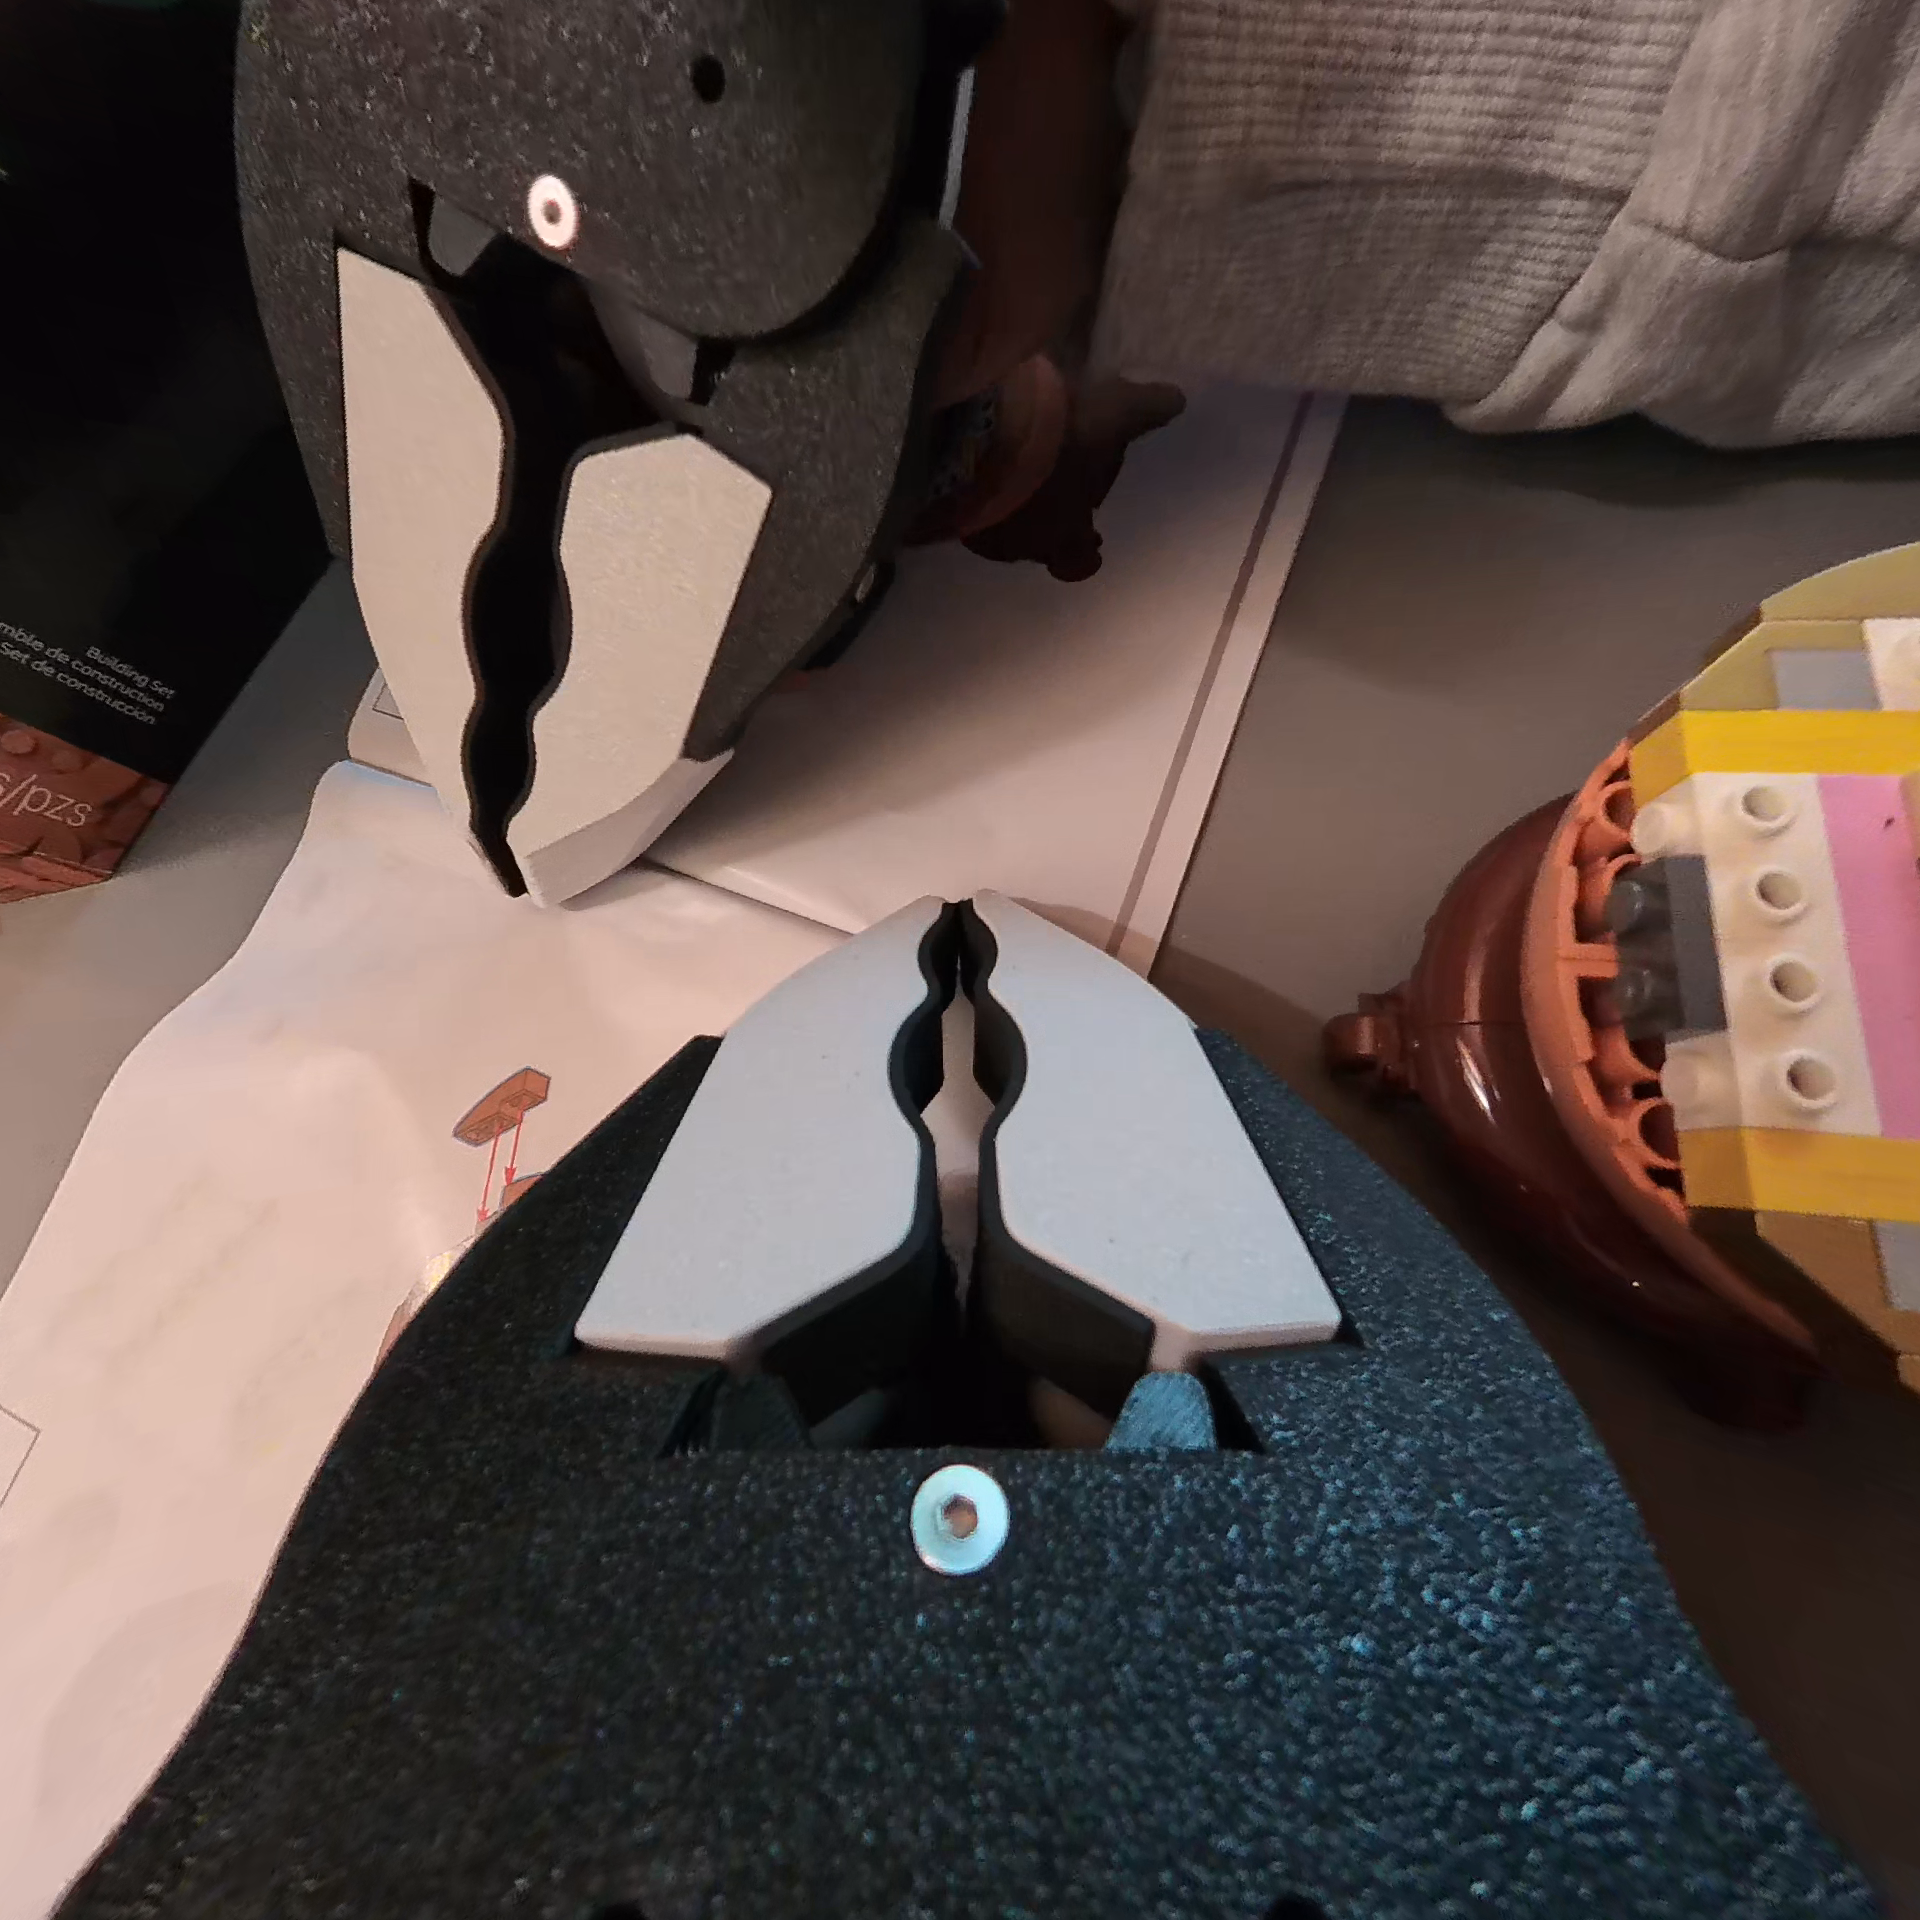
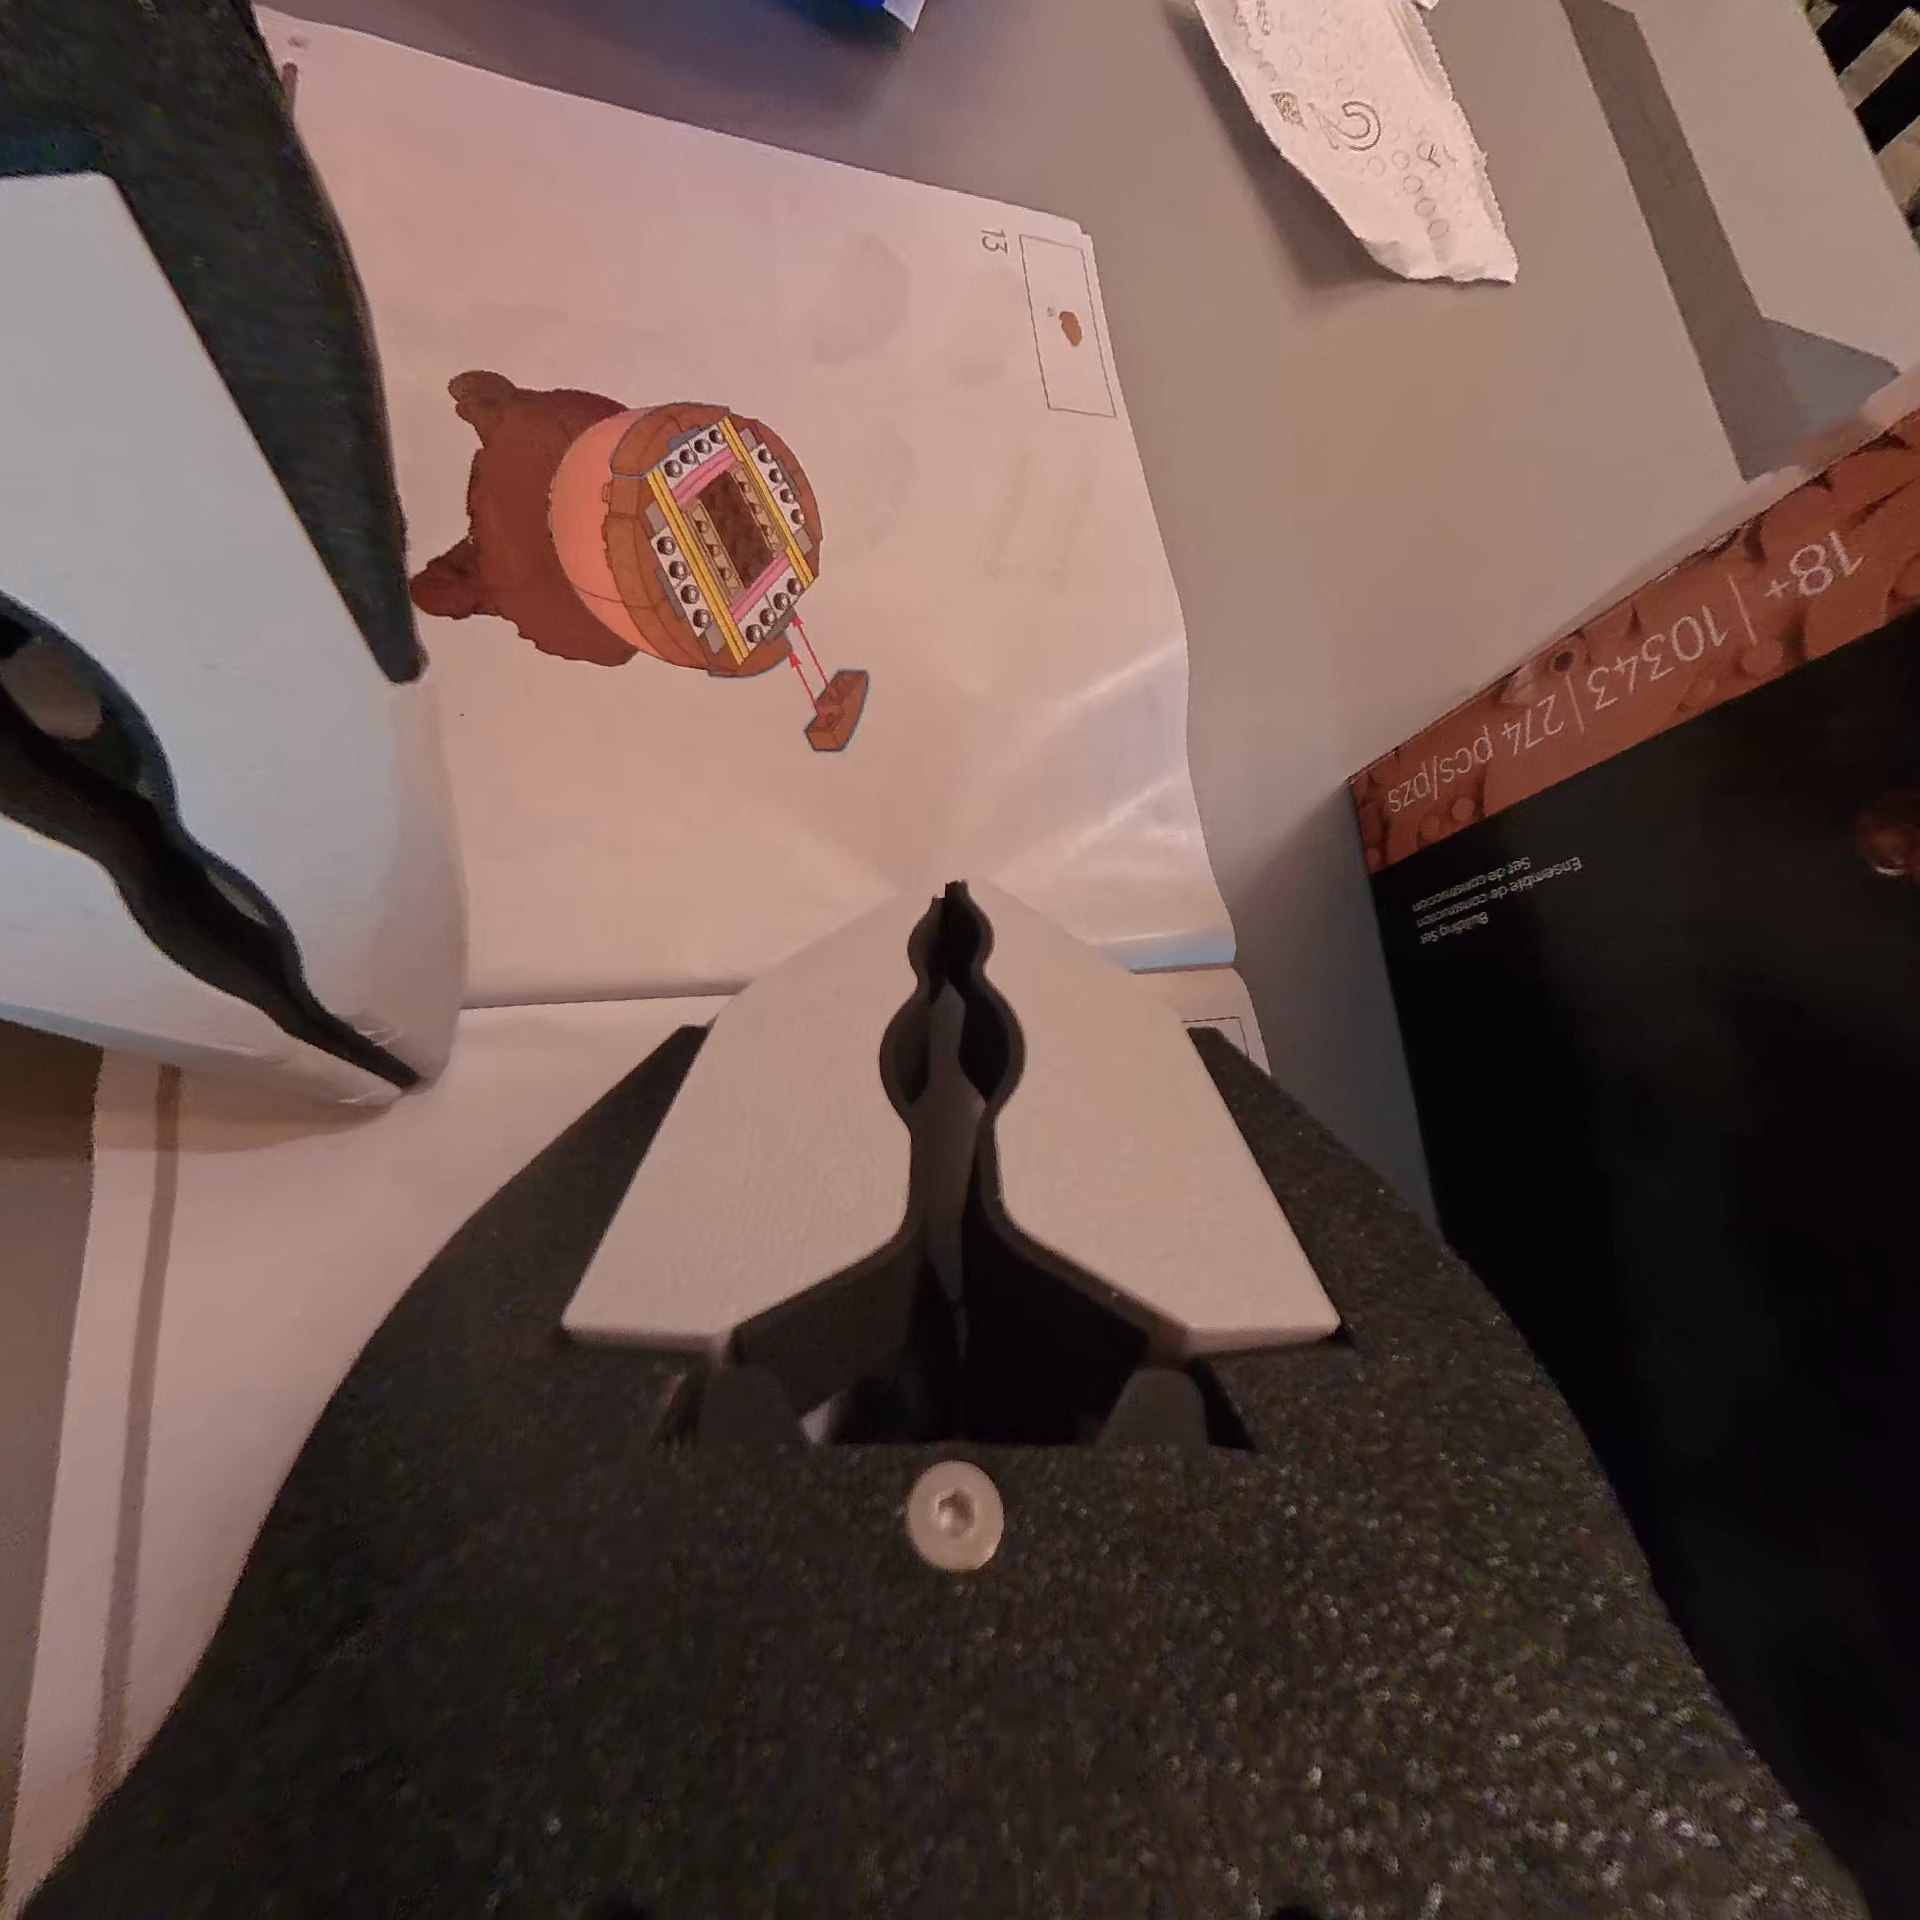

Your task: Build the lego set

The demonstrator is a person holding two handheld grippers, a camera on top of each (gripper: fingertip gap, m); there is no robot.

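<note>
Left wrist view.
- Left tongs: grey fingers, black body, bottom centre. Tips pressed together, nothing between them. Tips over the booklet's edge.
- Right tongs: upper left, pointing down, tip on or just above the booklet; contact cannot be told. Tips nearly together with a thin wavy gap higher up, nothing seen held.
- Booklet: white open pages on the grey surface, a printed build diagram showing beside the left tongs.
- Model: part-built lego set, right edge, lying on the surface just beside the booklet. Round brown shell, yellow, white, pink and grey bricks, studs facing the camera.
- Box: dark, brown band, upper left, at the booklet's far edge.
- Sleeve: pale ribbed fabric, top right; a brown piece shows behind the right tongs, how it is held hidden.

Right wrist view.
- Right tongs: bottom centre, tips closed, empty, over the booklet.
- Left tongs: left edge, close up, closed at the tip.
- Box: right, standing beside the booklet.
- Paper bag: crumpled, white, top, well apart from the booklet.
- Model not in this view; only its drawing on the page.
</note>
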